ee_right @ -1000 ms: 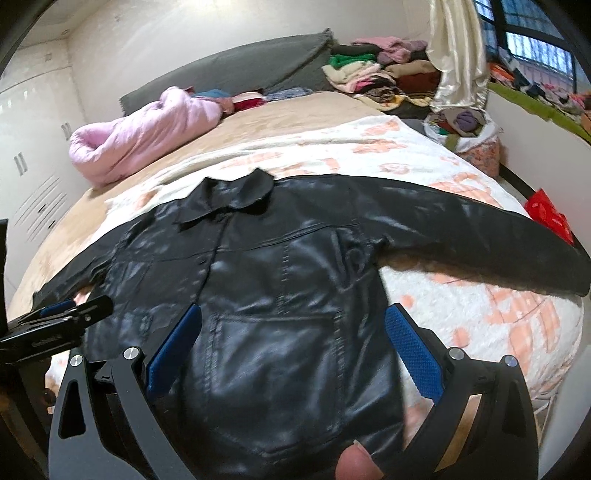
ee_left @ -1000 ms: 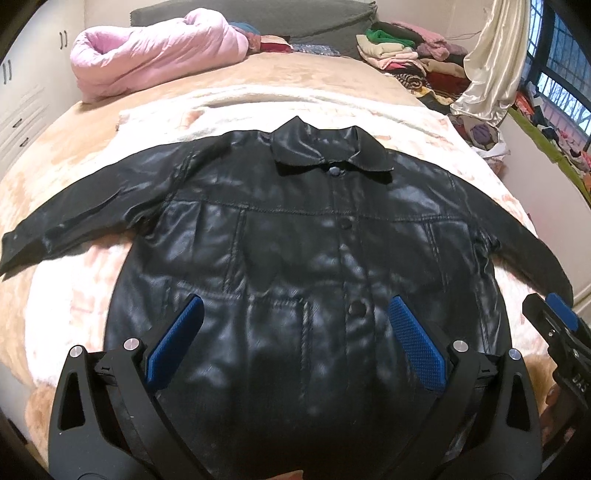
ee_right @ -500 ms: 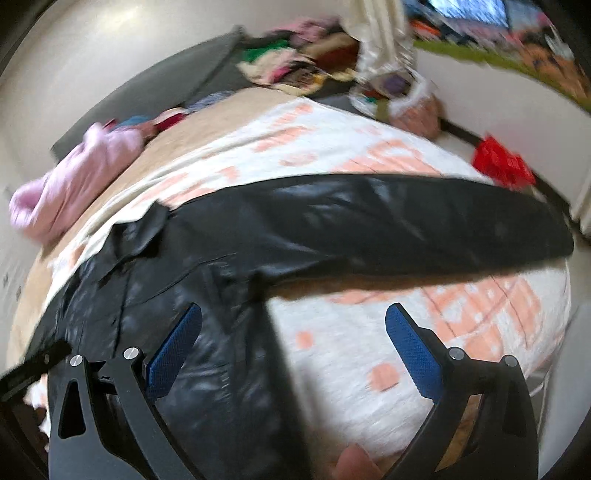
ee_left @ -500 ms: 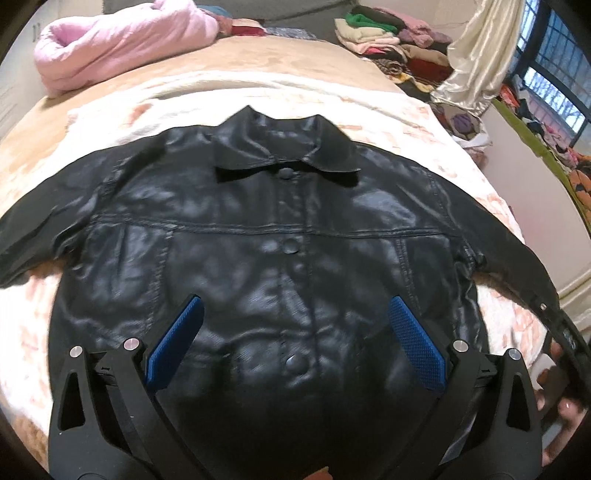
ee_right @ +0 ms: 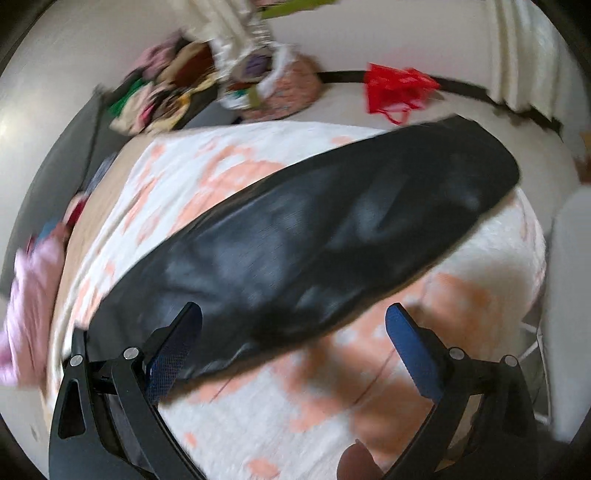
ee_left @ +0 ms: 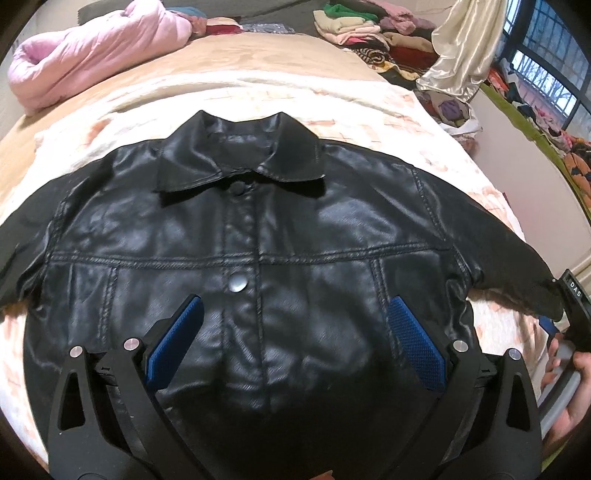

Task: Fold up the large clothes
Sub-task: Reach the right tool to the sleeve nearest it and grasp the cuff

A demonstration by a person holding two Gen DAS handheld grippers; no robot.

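A black leather jacket [ee_left: 258, 236] lies front-up and buttoned across the middle of the left wrist view, collar toward the top, spread flat on a bed [ee_left: 258, 92] covered by a white blanket with peach patches [ee_right: 369, 387]. In the right wrist view, which is blurred, one sleeve [ee_right: 314, 236] runs diagonally from lower left to upper right over the blanket. The left hand-held gripper [ee_left: 293, 339] sits at the bottom of its frame over the jacket's lower front, blue pads wide apart and holding nothing. The right hand-held gripper [ee_right: 293, 339] is likewise spread apart, its left pad over the sleeve's near edge. A pink quilt [ee_left: 92, 48] lies at upper left, folded clothes [ee_left: 362, 26] at top right, a red bag [ee_right: 395, 88] on the floor.
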